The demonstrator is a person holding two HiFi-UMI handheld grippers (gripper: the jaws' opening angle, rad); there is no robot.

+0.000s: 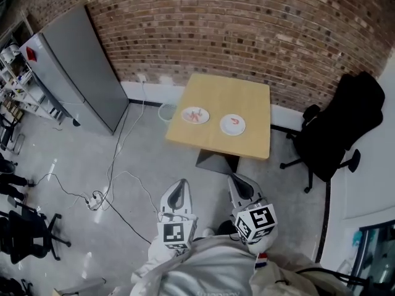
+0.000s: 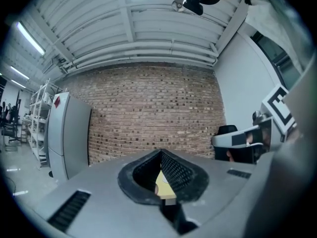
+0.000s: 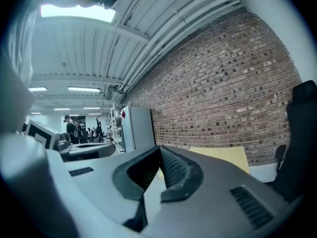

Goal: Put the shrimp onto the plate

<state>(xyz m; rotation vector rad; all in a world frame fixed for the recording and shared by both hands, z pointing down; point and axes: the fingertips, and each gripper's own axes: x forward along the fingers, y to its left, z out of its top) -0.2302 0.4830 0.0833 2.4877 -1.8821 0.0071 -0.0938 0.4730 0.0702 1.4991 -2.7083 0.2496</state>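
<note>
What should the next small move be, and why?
Probably step closer to the table, bringing both grippers forward. The left gripper and right gripper are shut and empty, well short of the table. The left plate and right plate, with reddish pieces on them, look out of reach. Opening a gripper can wait until nearer.

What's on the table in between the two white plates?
Nothing. In the head view, only a bare strip of the yellow table shows between the left plate and the right plate.
</note>
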